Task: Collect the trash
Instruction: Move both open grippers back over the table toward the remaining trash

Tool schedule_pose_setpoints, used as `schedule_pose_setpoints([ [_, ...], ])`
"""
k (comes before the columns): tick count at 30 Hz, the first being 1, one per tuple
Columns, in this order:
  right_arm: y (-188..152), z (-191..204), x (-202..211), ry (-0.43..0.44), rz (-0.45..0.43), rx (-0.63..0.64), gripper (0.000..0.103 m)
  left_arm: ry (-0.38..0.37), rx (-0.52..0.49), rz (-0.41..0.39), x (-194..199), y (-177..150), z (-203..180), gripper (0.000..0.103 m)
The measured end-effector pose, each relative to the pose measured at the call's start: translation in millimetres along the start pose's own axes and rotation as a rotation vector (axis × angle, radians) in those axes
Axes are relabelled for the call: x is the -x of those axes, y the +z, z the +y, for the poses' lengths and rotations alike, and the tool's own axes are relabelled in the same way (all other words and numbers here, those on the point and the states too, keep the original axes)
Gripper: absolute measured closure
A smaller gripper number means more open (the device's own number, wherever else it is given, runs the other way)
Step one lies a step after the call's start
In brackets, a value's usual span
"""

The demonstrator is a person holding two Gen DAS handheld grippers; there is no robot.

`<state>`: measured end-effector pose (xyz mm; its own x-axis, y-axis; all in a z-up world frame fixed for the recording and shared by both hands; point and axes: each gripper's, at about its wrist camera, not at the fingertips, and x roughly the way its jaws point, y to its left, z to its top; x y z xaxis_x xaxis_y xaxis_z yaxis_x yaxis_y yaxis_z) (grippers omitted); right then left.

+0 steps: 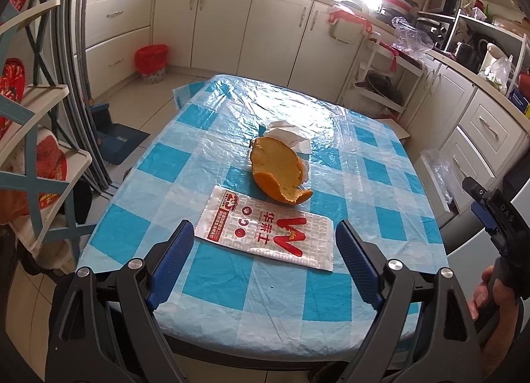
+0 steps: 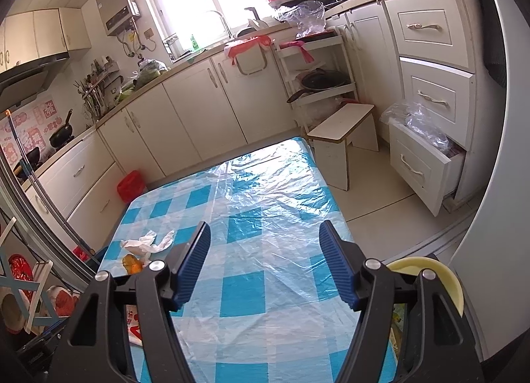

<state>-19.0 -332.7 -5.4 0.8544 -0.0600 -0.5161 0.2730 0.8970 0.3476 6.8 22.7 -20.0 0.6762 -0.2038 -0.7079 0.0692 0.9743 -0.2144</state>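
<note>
On the blue-and-white checked table (image 1: 212,270) lie a flat white paper wrapper with red print (image 1: 265,232), a large orange peel (image 1: 280,172) just beyond it, and a crumpled white tissue (image 1: 288,134) behind the peel. My left gripper (image 1: 265,244) hangs open over the near edge of the wrapper, nothing between its fingers. My right gripper (image 2: 265,257) stands open over bare tablecloth (image 2: 265,204). In the right wrist view the tissue (image 2: 149,242) and peel (image 2: 132,263) lie to its left, and a corner of the wrapper (image 2: 134,326) shows behind the left finger.
A red-lined waste bin (image 1: 151,62) stands on the floor by the cabinets past the table's far left corner. A small white stool (image 2: 344,141) and an open drawer (image 2: 424,164) are to the right. A yellow bowl (image 2: 427,272) sits at the lower right. Shelving (image 1: 36,138) flanks the left.
</note>
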Motion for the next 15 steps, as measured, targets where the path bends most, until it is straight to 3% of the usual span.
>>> schedule_pose_setpoints([
  [15, -1.4, 12.1, -3.1, 0.02, 0.01, 0.022, 0.035, 0.011, 0.024, 0.002, 0.0, -1.1, 14.0, 0.02],
])
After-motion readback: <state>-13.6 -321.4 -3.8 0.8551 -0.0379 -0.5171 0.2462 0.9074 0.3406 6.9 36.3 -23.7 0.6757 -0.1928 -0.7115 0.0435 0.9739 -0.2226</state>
